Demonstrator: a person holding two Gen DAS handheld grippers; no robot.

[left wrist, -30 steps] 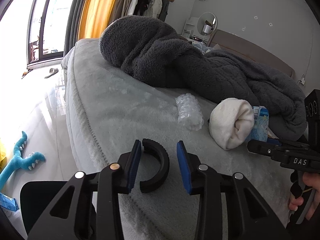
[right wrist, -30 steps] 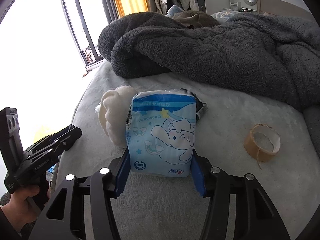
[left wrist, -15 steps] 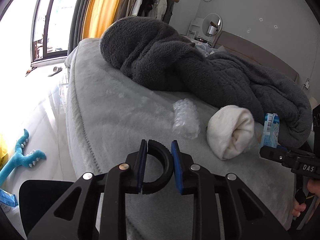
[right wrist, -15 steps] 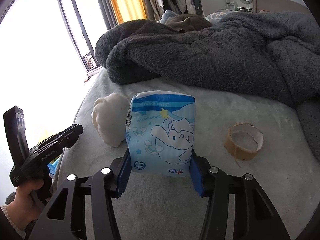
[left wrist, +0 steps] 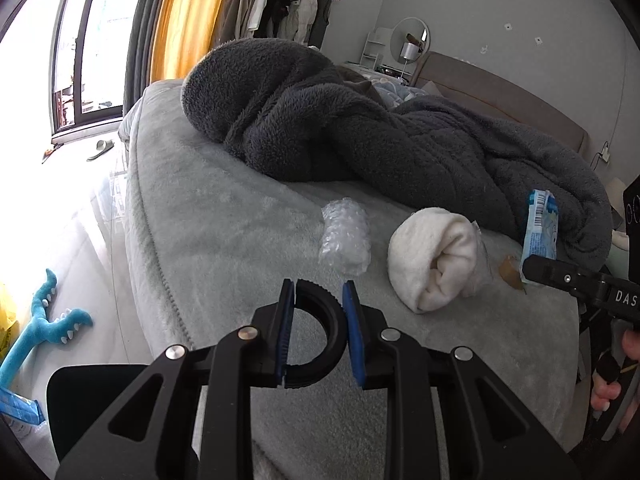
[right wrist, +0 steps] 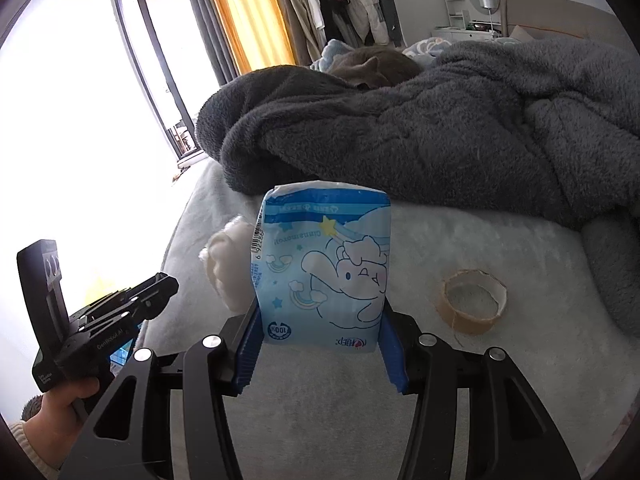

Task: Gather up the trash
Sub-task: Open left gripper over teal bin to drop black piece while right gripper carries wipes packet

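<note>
"DAS" is printed in white on the right gripper [left wrist: 541, 270]. On the blue tissue pack [right wrist: 322, 268], "100" and the barcode digits "6 92286" can be read.

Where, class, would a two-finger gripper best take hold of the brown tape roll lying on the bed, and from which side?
The brown tape roll lies flat, its open core facing up. Probably best to come from above, one finger inside the core and one outside, pinching the wall on the near side. The fluffy bed cover may hinder sliding fingers beneath.

Black grippers, blue ribbed fingers [right wrist: 394, 354], silver screws; possibly cream cuff [right wrist: 24, 446].
</note>
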